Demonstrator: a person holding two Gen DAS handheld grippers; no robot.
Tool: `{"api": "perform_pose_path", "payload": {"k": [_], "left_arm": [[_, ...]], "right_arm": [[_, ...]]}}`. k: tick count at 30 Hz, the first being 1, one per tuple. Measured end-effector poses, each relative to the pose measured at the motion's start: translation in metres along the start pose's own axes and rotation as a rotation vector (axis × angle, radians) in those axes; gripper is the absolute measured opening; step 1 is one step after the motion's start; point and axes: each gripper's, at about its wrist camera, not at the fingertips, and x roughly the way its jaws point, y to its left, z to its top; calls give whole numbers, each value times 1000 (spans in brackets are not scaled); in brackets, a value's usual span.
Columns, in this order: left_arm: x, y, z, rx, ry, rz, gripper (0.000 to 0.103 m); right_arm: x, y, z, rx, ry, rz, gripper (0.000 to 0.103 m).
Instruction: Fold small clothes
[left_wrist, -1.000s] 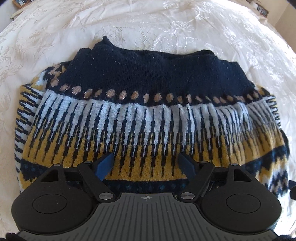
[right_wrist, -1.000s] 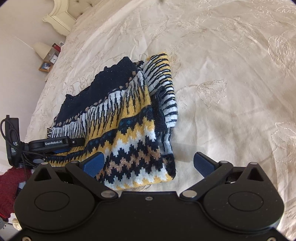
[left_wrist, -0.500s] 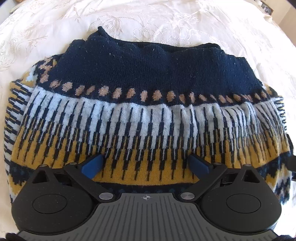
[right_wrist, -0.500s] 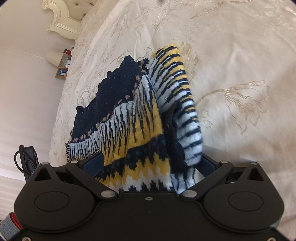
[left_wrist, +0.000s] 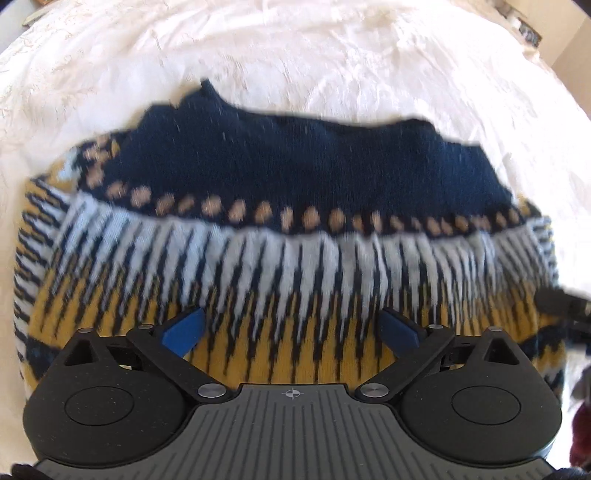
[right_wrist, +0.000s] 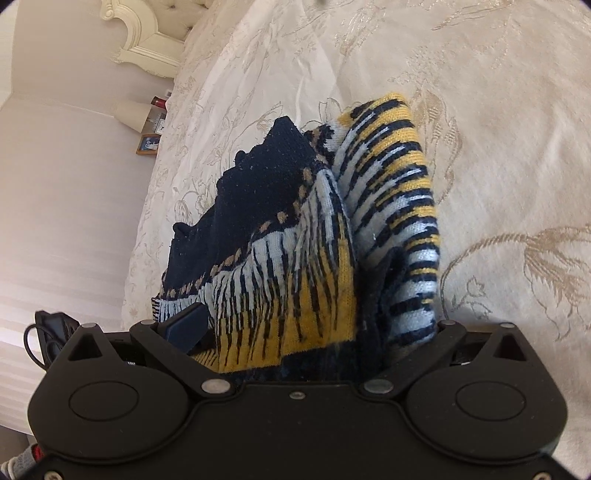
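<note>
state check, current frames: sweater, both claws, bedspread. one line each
sweater: folded, lying on the bed; its near edge sits between the fingers of both claws.
left claw: open, fingers spread over the yellow band, not clamped.
right claw: open wide, bunched sweater edge filling the gap; right finger hidden by fabric.
bedspread: cream, embroidered, lightly wrinkled around the sweater.

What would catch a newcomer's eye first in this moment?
The patterned sweater, navy with yellow and white bands, lies folded on the cream embroidered bedspread and fills the left wrist view. In the right wrist view, the open right gripper straddles its bunched end, a striped fold standing beside it.
</note>
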Motion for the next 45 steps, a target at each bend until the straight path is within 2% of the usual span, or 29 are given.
{"api": "perform_pose_path", "payload": {"k": [1, 3, 8, 10, 12, 15, 18, 21, 24, 26, 27, 30, 34, 40, 45], "left_arm": [[-2, 1, 6, -7, -21, 8, 94], [-2, 3, 19, -14, -48, 21, 95], [29, 5, 37, 2, 22, 54, 97], [37, 1, 39, 23, 35, 67, 102], [39, -2, 41, 37, 43, 79, 102], [27, 4, 41, 6, 25, 37, 101], [6, 17, 30, 6, 2, 6, 94], [-23, 38, 3, -27, -32, 5, 94], [-50, 61, -27, -107, -57, -10, 94], [-65, 74, -44, -152, -59, -12, 94], [-70, 82, -53, -171, -58, -8, 94], [-92, 99, -77, -219, -48, -8, 94], [-112, 118, -90, -241, -46, -26, 94], [-131, 147, -105, -267, -66, -77, 94], [-141, 167, -110, -259, -78, -102, 94]], "right_arm": [[0, 0, -1, -8, -2, 0, 103], [-2, 2, -3, -15, -5, -3, 103], [-3, 3, -2, 3, -7, -12, 103], [-4, 4, -2, 9, -7, -15, 103], [-4, 5, -1, 11, 0, -21, 103], [-5, 6, 0, 18, 9, -24, 103], [-4, 9, 1, 17, 22, -34, 102], [-4, 16, 0, -1, 27, -72, 88], [-6, 21, -3, -4, 21, -114, 73], [-9, 25, -4, 3, 9, -146, 48], [-11, 28, -6, 2, 0, -172, 41], [-17, 43, -9, -33, -27, -218, 40], [-21, 73, -15, -80, -52, -265, 39], [-12, 142, -23, -166, -59, -244, 38], [19, 202, -32, -239, -43, -209, 38]]}}
